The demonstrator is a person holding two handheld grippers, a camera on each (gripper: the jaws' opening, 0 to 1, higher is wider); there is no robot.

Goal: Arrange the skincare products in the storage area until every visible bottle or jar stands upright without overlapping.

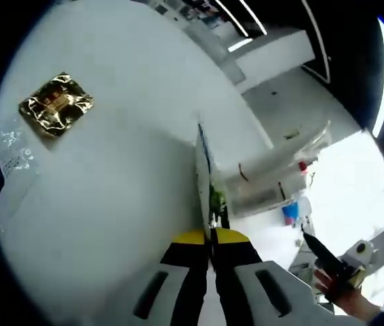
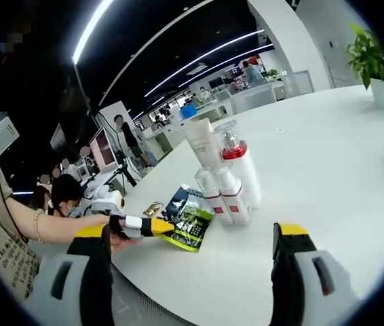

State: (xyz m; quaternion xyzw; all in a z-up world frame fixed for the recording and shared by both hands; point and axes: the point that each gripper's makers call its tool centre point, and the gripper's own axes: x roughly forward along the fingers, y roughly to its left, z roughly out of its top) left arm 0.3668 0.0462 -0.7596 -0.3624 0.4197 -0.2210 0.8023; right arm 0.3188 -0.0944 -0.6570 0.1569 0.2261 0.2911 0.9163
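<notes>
The left gripper [image 2: 152,227] is clamping the near edge of a green-and-black sachet [image 2: 189,216], its jaws closed on the thin packet, which is lying on the white worktop [image 2: 328,176] just beside the bottle cluster. That cluster is standing upright: two small white bottles [image 2: 223,195] in front, a red-collared pump bottle [image 2: 239,166] and a tall white tube [image 2: 202,144] behind. The right gripper [image 2: 190,272] is hovering with its jaws spread wide, holding nothing, facing the cluster. A gold foil packet [image 1: 55,104] is lying well apart from the sachet. Judging by this, the sachet should be drawn clear of the bottles slowly, keeping it low, so nothing is tipping.
</notes>
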